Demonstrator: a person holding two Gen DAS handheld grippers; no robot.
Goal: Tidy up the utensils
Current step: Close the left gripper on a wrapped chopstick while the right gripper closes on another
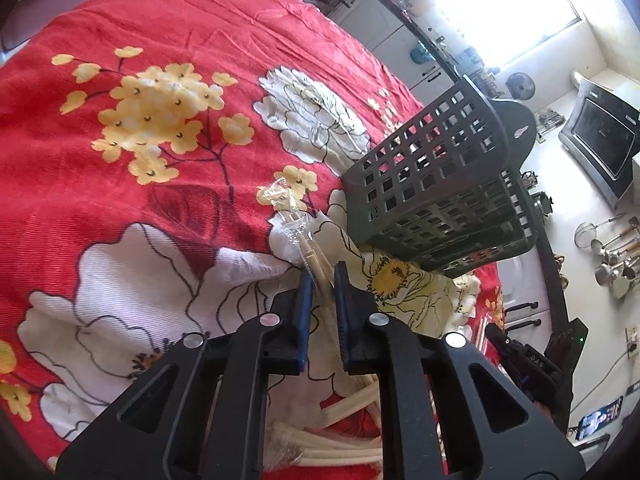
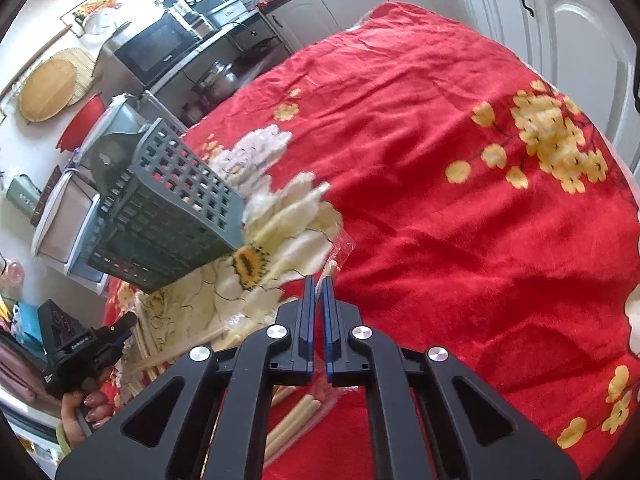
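Both claws are clamped: our left gripper (image 1: 322, 276) pinches pale wooden chopsticks in a clear plastic wrapper (image 1: 308, 248), our right gripper (image 2: 318, 284) another wrapped pair (image 2: 334, 266). Over the red floral cloth (image 1: 160, 200), we should lift level toward the dark slotted plastic utensil basket (image 1: 436, 184) (just beside us), tips first.

The left tongs (image 1: 323, 276) point forward and down, their blue-lined fingers (image 1: 306, 312) drawn close together with pale sticks pinched between the pads. The right tongs (image 2: 318, 280) also slope downward, jaws nearly touching, with only a thin slit between the blue pads (image 2: 329, 320), closed on a clear wrapper holding a stick. In the right wrist view, a hand (image 2: 86, 414) grips the black handle of the left tongs, fingers curled round it.
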